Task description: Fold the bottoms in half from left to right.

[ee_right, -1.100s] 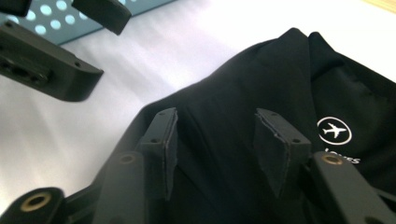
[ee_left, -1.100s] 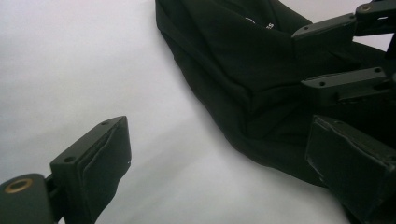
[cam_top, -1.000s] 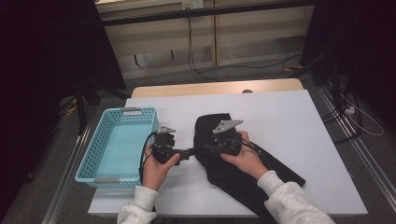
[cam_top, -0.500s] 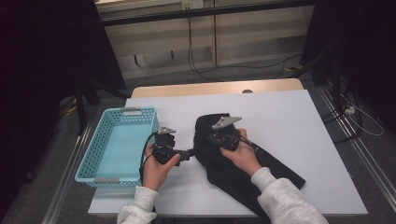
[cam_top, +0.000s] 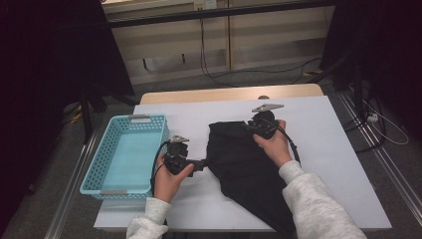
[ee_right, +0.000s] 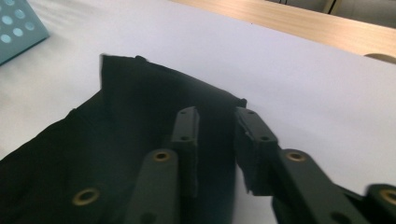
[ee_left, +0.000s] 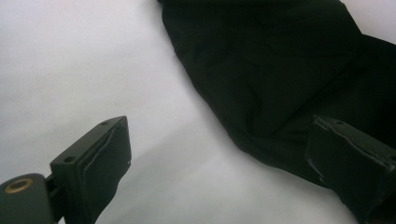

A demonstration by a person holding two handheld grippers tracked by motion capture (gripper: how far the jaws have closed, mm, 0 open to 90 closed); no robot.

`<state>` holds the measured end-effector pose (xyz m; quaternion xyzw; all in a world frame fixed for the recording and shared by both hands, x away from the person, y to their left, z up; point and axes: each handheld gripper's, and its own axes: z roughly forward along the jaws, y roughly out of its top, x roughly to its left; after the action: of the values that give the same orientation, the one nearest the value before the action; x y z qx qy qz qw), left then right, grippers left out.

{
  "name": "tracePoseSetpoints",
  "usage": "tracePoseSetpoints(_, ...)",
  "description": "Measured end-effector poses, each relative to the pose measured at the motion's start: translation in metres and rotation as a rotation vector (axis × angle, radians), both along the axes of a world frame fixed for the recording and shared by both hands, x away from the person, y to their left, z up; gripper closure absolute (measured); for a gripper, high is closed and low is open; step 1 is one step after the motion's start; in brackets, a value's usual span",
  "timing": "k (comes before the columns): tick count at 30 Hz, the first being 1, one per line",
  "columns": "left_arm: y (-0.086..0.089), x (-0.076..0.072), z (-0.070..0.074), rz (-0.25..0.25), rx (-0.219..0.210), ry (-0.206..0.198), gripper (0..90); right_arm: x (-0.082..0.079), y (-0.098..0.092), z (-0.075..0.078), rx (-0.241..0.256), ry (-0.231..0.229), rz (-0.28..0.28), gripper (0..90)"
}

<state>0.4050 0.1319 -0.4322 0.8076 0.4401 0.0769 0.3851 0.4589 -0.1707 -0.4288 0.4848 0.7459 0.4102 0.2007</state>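
Note:
A black cloth (cam_top: 239,164) lies spread on the white table (cam_top: 328,149), running from the middle toward the near right edge. My right gripper (cam_top: 254,127) is at the cloth's far right corner. In the right gripper view its jaws (ee_right: 215,116) stand close together, pinched on the cloth's (ee_right: 116,140) far hem. My left gripper (cam_top: 204,163) lies low at the cloth's left edge, pointing right. In the left gripper view it (ee_left: 219,158) is wide open; one jaw is over bare table, the other over the cloth (ee_left: 271,79), gripping nothing.
A light blue perforated basket (cam_top: 144,120) stands empty at the table's left side; its corner (ee_right: 14,28) shows in the right gripper view. A bare wooden strip (cam_top: 224,94) runs along the far edge. Cables lie on the floor beyond.
My right gripper has moved up and to the right, drawing the cloth's far corner with it so the top edge lies wider. The left gripper has stayed almost still.

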Motion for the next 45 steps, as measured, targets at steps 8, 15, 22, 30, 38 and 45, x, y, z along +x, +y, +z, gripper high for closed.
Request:
tracePoseSetpoints(8,-0.009,0.008,-0.004,-0.009,0.000,0.005,8.4,-0.026,-0.013,0.003,-0.017,-0.013,0.047,43.4)
tracePoseSetpoints(15,-0.016,0.014,-0.007,-0.020,-0.002,0.013,8.9,-0.059,-0.033,-0.001,-0.103,0.006,0.054,34.0)
tracePoseSetpoints(22,-0.018,0.014,-0.003,-0.031,0.003,0.007,8.6,-0.088,-0.052,-0.009,-0.113,0.026,0.059,30.8)
tracePoseSetpoints(30,-0.019,0.013,-0.002,-0.028,0.010,-0.003,8.1,-0.106,-0.071,-0.018,-0.059,0.054,0.028,25.3)
tracePoseSetpoints(38,-0.017,0.011,0.000,-0.028,0.010,-0.013,8.1,-0.111,-0.089,-0.018,-0.035,0.096,0.028,20.1)
tracePoseSetpoints(45,-0.017,0.010,0.000,-0.032,0.013,-0.013,8.0,-0.119,-0.098,-0.018,-0.050,0.104,0.054,35.1)
